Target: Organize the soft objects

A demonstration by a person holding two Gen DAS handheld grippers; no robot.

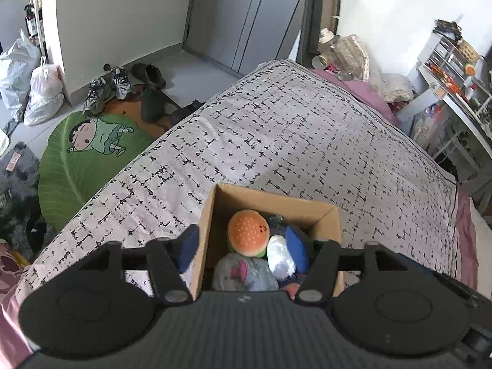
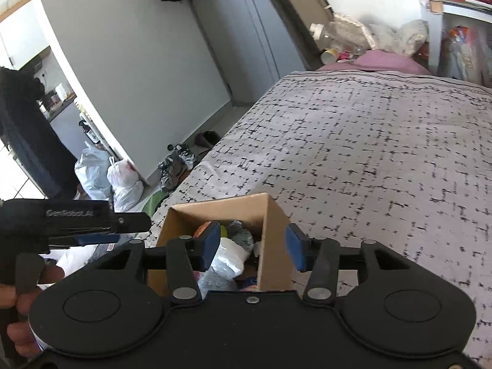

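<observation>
From the left wrist camera, the left gripper (image 1: 243, 246) is pointing steeply down at an open cardboard box (image 1: 326, 218) sitting on a bed (image 1: 276, 129) with a grey, black-flecked cover. Its jaws are standing wide and straddling the box's left wall: one blue pad (image 1: 188, 250) is sitting outside that wall, the other is hanging inside over the contents. Nothing is being gripped. Inside the box are lying a burger-shaped plush (image 1: 247, 232), a grey plush with a pink patch (image 1: 243, 275), a white soft item (image 1: 281, 256) and some darker items that are hard to identify. The cover around the box is showing no loose soft objects in this view. Shoes (image 1: 120, 84) and a green leaf-shaped rug (image 1: 92, 153) are lying on the floor to the left.

From the right wrist camera, the right gripper (image 2: 252, 246) is pointing down at the same box from its near right corner. Its jaws are moderately apart, straddling the box's right wall, holding nothing. The left gripper, held in a person's hand (image 2: 21, 292), is showing at the left edge, beside the box.

Judging from this, the box already holds the soft objects, and it lies directly ahead of both sets of jaws; neither hand seems clearly nearer.
</observation>
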